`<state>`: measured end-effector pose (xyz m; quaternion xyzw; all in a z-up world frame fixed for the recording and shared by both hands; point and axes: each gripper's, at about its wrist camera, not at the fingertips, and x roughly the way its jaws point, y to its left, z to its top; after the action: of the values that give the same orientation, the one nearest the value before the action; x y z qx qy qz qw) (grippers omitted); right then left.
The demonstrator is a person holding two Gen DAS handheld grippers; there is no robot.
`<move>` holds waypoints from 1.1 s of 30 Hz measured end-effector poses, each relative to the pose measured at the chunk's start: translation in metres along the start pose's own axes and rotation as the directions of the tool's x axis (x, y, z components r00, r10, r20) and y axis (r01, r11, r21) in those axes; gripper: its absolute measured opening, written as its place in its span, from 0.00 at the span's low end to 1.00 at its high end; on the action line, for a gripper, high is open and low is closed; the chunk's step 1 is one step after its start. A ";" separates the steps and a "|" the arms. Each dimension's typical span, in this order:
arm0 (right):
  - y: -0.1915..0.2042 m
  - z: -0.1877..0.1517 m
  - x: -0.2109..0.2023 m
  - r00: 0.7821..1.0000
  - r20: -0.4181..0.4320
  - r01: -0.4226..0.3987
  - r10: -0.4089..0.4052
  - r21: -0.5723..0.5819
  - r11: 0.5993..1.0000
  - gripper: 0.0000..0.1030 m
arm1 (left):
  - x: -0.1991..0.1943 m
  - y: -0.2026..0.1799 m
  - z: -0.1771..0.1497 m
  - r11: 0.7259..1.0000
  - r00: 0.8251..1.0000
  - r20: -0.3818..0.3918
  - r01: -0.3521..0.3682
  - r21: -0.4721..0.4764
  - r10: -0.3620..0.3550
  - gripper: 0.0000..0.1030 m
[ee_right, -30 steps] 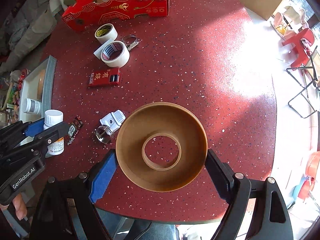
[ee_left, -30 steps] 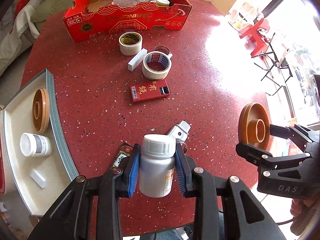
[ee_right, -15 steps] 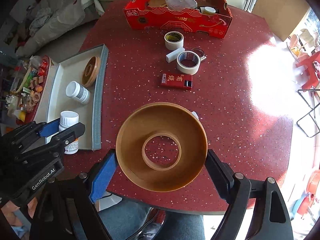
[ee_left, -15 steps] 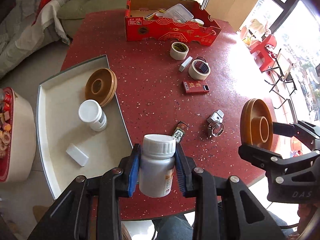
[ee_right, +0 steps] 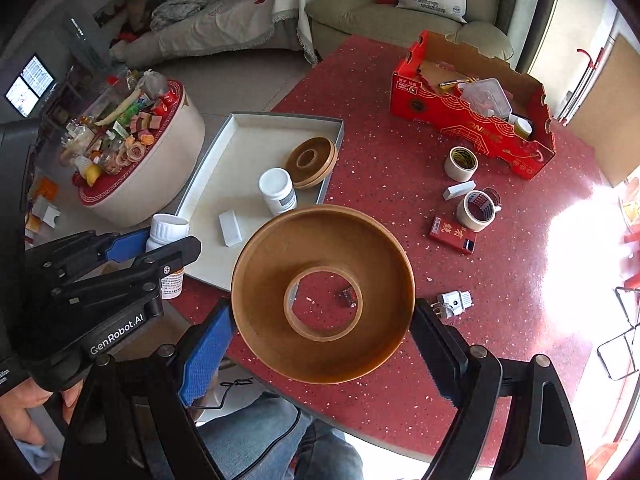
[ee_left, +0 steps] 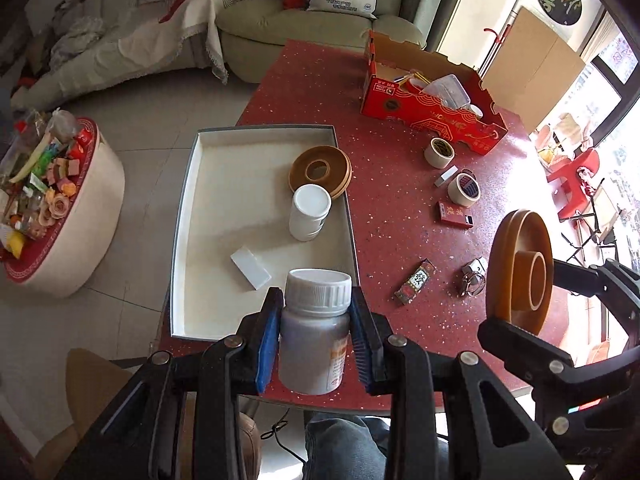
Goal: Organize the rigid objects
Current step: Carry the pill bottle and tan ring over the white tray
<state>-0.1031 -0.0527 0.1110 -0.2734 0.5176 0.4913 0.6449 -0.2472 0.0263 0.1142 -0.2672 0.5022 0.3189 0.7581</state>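
My left gripper (ee_left: 316, 336) is shut on a white pill bottle (ee_left: 314, 332) with a ribbed cap, held above the near end of the white tray (ee_left: 188, 208); it also shows in the right wrist view (ee_right: 166, 240). My right gripper (ee_right: 322, 320) is shut on a brown ring-shaped spool (ee_right: 324, 292), held above the table's near edge; the spool also shows edge-on in the left wrist view (ee_left: 520, 272). In the tray lie another brown spool (ee_left: 320, 170), a second white bottle (ee_left: 310, 216) and a white block (ee_left: 250, 268).
On the red speckled table (ee_left: 400, 240) lie two tape rolls (ee_left: 464, 190), a white block (ee_left: 446, 176), a red box (ee_left: 456, 214), a small packet (ee_left: 414, 282), a plug adapter (ee_right: 454, 302) and a metal clip. A red cardboard box (ee_left: 432, 100) stands at the back. A round stool with clutter (ee_left: 48, 200) stands left.
Both grippers have pulled back and swung left with their loads. The tray now lies straight ahead of the left gripper, and the sofa and stool have come into view.
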 end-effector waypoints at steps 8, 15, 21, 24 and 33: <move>0.028 0.002 -0.002 0.999 0.031 0.009 -0.008 -0.051 0.999 0.85 | -0.008 0.018 -0.005 1.000 1.000 0.004 -0.019 -0.011 0.019 0.34; 0.060 0.039 0.017 0.998 0.058 0.011 -0.007 -0.060 0.998 0.85 | 0.005 0.055 0.020 1.000 1.000 0.006 -0.009 0.011 0.009 0.34; 0.076 0.062 0.032 0.996 0.060 0.069 -0.064 -0.094 0.993 0.85 | 0.028 0.083 0.046 0.999 1.000 0.003 -0.002 0.037 0.002 0.34; 0.080 0.064 0.037 0.995 0.036 0.102 -0.098 -0.117 0.988 0.85 | 0.040 0.085 0.052 0.998 1.000 0.002 0.005 0.064 -0.005 0.34; 0.086 0.063 0.064 0.987 -0.077 0.125 -0.141 -0.184 0.975 0.85 | 0.065 0.096 0.058 0.999 0.998 -0.028 0.050 0.021 -0.049 0.34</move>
<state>-0.1580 0.0559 0.0849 -0.3860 0.4802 0.4786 0.6256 -0.2659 0.1453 0.0664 -0.2758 0.5091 0.2908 0.7617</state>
